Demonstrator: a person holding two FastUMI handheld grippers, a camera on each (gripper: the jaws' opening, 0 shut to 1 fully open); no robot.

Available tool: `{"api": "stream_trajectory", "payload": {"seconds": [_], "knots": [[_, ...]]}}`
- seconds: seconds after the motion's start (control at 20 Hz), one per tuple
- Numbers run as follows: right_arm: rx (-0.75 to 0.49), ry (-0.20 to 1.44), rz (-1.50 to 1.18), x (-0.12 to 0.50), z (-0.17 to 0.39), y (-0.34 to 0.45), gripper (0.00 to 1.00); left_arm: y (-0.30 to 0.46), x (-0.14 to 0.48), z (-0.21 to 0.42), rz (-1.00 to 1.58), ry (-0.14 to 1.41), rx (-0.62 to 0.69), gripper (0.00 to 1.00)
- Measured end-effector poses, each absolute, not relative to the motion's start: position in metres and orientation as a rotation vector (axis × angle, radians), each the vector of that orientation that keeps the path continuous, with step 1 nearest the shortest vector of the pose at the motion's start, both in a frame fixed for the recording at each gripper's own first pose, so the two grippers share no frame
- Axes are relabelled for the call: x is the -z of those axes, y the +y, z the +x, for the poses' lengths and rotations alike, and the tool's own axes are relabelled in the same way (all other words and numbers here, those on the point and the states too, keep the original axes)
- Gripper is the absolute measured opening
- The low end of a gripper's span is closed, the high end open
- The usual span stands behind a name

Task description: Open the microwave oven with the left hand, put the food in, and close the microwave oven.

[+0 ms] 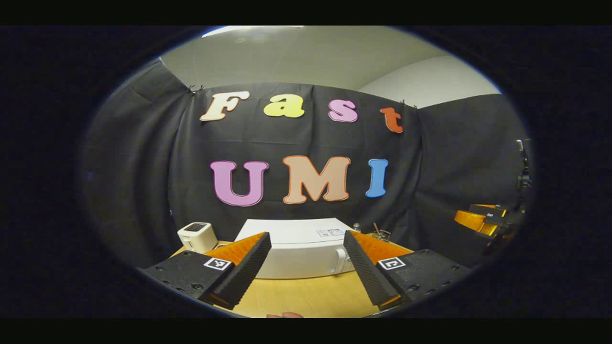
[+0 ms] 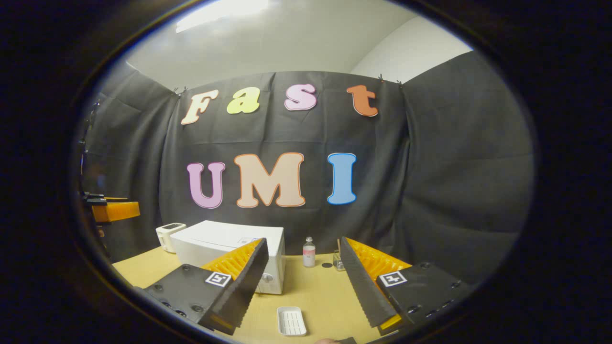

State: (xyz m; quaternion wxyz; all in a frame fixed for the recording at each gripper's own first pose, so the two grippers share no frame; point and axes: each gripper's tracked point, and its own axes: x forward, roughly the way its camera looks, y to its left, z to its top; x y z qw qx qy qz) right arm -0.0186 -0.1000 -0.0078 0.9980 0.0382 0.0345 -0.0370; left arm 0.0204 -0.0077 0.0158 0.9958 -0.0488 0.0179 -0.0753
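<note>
Jaws of both grippers stand wide, holding nothing. Left gripper (image 1: 306,267) frames the closed white microwave (image 1: 299,253) at 12 o'clock, its label too small to read. Right gripper (image 2: 303,286) has a white tray (image 2: 291,320) on the table (image 2: 315,291) between its fingers, the microwave at 10 o'clock, a small bottle (image 2: 309,252) beyond.

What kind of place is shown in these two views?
Probably a recording booth arranged as a small kitchen: black cloth walls surround a light wooden table carrying a white box-shaped microwave oven, a small white toaster and a white rectangular plastic tray.
</note>
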Motion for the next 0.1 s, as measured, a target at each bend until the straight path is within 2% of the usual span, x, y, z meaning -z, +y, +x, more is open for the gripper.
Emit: {"api": "stream_trajectory", "payload": {"seconds": [0.1], "knots": [[0.077, 0.072, 0.074, 0.0074, -0.0217, -0.0994, 0.96, -0.0092, -0.0129, 0.0180, -0.100, 0.042, 0.161, 0.95]]}}
